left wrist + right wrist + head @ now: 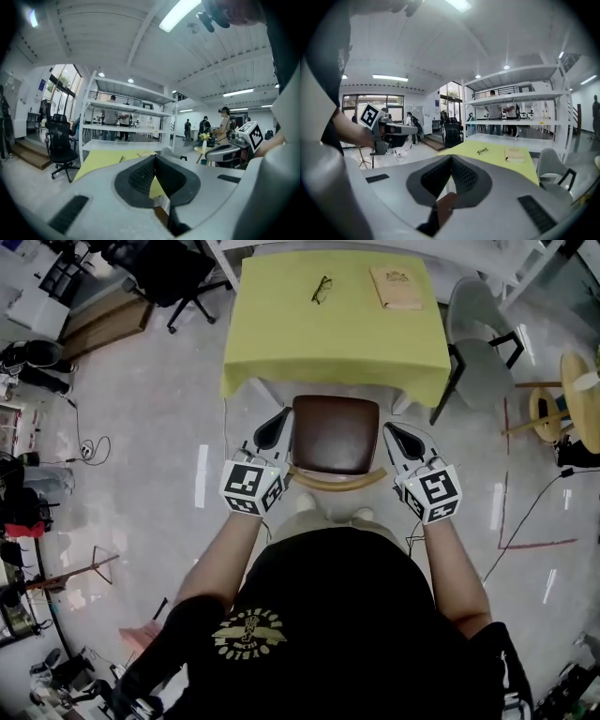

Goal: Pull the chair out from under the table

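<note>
Beside the chair [336, 435], your left gripper [281, 418] and right gripper [391, 430] hover closed, empty: you're lining up; next, open onto the backrest [337, 483]

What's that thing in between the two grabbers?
The chair. In the head view, its brown seat fills the stretch between the left gripper and the right gripper, in front of the yellow table.
</note>
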Tool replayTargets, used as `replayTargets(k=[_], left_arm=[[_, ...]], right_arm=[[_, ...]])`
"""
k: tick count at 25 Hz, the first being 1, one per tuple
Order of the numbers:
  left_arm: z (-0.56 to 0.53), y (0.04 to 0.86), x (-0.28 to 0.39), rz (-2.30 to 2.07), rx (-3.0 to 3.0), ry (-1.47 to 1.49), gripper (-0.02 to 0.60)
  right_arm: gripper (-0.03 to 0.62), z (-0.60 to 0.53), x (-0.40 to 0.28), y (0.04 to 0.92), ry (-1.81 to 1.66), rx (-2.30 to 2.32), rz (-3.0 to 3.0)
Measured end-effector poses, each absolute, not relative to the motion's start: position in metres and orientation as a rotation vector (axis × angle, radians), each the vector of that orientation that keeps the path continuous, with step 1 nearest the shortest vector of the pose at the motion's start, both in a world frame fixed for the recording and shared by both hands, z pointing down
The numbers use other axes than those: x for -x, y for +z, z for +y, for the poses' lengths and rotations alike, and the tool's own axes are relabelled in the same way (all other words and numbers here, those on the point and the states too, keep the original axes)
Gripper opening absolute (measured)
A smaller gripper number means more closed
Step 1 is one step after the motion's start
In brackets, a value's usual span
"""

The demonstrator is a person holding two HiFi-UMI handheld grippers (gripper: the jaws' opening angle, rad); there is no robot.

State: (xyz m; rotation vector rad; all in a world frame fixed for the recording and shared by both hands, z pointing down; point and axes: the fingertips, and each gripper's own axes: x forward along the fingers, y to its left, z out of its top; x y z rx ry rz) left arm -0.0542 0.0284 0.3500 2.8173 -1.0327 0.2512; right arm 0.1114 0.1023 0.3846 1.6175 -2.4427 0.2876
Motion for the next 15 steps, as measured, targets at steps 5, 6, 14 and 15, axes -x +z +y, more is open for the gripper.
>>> replayTargets(k=[5,6,14,15], left_arm=[[0.036,0.321,0.039,-1.031,-2.916,0.265,0.009],[0.038,0.315,0.036,-1.046,-2.934,0.26,0.009],[0.044,0.268,0.031,-1.201,-2.978,0.186,0.009],[0.044,0.261,0.031,-1.231,-2.976,0.166,0.009]], right_arm=[[0.011,0.1,-0.12,0.341,0.224,-1.619,-2.518],[0.011,0.099,-0.122,0.333,0.203,-1.616,-2.53],[0.011,0.098,-0.147,0.281,0.089,-1.632,-2.574],[0.011,0.098,-0.151,0.275,0.07,-1.631,-2.575]])
